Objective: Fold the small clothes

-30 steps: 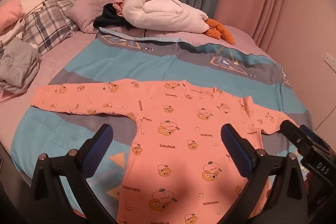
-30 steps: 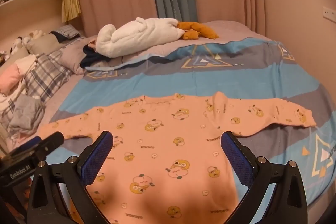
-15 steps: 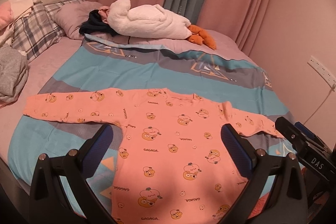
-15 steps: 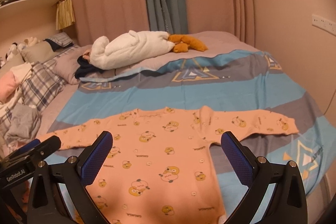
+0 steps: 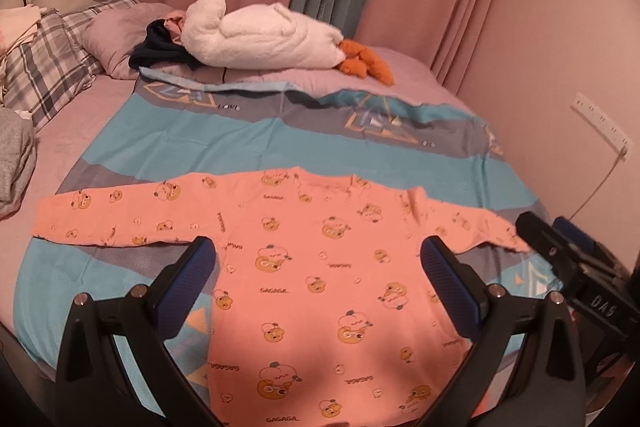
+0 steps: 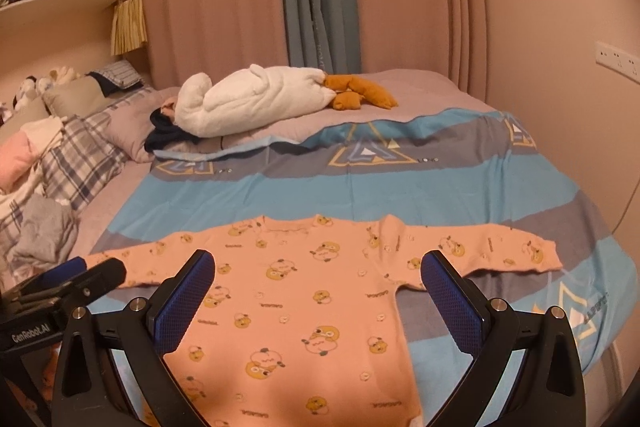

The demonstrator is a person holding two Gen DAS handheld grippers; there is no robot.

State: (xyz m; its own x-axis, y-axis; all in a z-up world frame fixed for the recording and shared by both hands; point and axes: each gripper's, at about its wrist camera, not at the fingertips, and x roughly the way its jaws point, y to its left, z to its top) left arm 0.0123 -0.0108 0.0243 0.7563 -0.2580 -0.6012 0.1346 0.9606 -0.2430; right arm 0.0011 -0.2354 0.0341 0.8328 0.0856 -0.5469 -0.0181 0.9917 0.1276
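- An orange long-sleeved shirt (image 5: pixel 320 267) is laid flat on the striped bedspread (image 5: pixel 240 147), its sleeves stretched out to either side and its hem toward the grippers.
- The left gripper (image 5: pixel 320 287) is held above the shirt with its fingers (image 5: pixel 192 279) spread wide and nothing between them; the body of the shirt is seen in the gap, below and ahead of the fingertips.
- The right gripper (image 6: pixel 318 291) is likewise held with its fingers (image 6: pixel 448 291) spread apart and empty, the shirt (image 6: pixel 312 287) lying below and ahead of them.
- The long axis of the shirt, sleeve to sleeve, runs crosswise to both pairs of fingers.
- In the left wrist view one sleeve (image 5: pixel 112 219) extends outward beyond the left finger; in the right wrist view the other sleeve (image 6: pixel 492 247) extends outward beyond the right finger.
- Each sleeve is judged to be nearer to the gripper on its own side, so a sleeve fold inward is likely to be taken from either end.
- No fold has yet been made.
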